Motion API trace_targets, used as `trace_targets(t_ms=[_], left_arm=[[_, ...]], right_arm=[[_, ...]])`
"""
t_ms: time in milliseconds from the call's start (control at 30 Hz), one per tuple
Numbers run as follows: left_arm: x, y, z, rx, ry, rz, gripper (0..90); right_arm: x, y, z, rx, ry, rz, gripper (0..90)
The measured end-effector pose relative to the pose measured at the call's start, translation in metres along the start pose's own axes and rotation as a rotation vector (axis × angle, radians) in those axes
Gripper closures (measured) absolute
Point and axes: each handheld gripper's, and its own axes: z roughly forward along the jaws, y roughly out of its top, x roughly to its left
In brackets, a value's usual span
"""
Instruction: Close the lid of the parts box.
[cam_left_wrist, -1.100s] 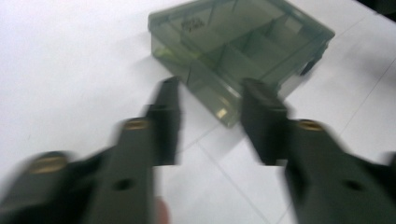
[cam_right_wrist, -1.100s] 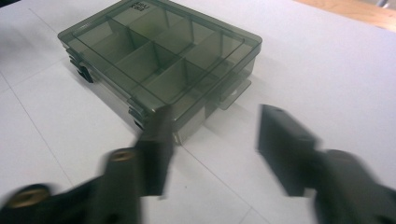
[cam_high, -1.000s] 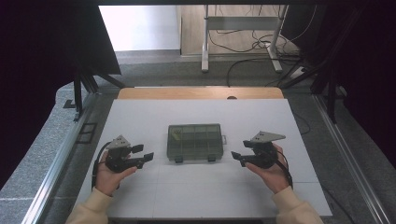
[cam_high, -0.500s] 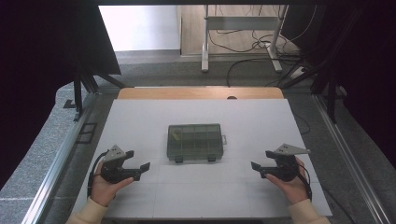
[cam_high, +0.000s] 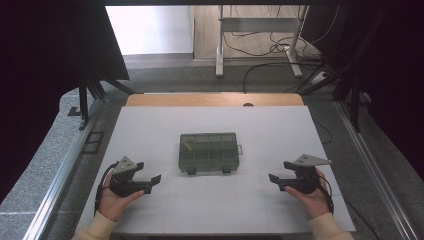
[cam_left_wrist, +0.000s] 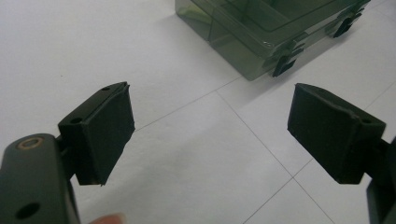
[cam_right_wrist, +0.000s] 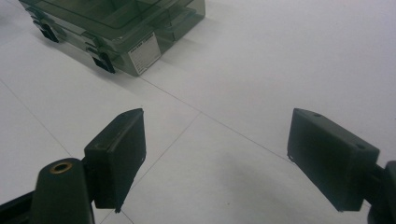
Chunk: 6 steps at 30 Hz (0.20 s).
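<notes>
Our bench (cam_high: 150, 130) is white, and the box (cam_high: 208, 151) sits shut in its middle. Our left tongs (cam_high: 148, 181) wait at seven o'clock from it, our right tongs (cam_high: 278, 179) at four o'clock. Both are spread wide and hold nothing. We think we are just starting. Next we must reach in to the box's front clips (cam_left_wrist: 285, 60).

Black left gripper (cam_high: 152, 181) and right gripper (cam_high: 276, 180), grey three-cornered top plates, black cables, brass-ringed screw holes; cream sleeves (cam_high: 95, 229).
</notes>
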Motion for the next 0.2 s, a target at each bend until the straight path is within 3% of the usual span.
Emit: trace_targets(t_ms=[200], left_arm=[[0.0007, 0.0002, 0.0, -0.003, 0.002, -0.005, 14.6]], right_arm=[[-0.0019, -0.0011, -0.0017, -0.001, -0.004, 0.008, 19.7]])
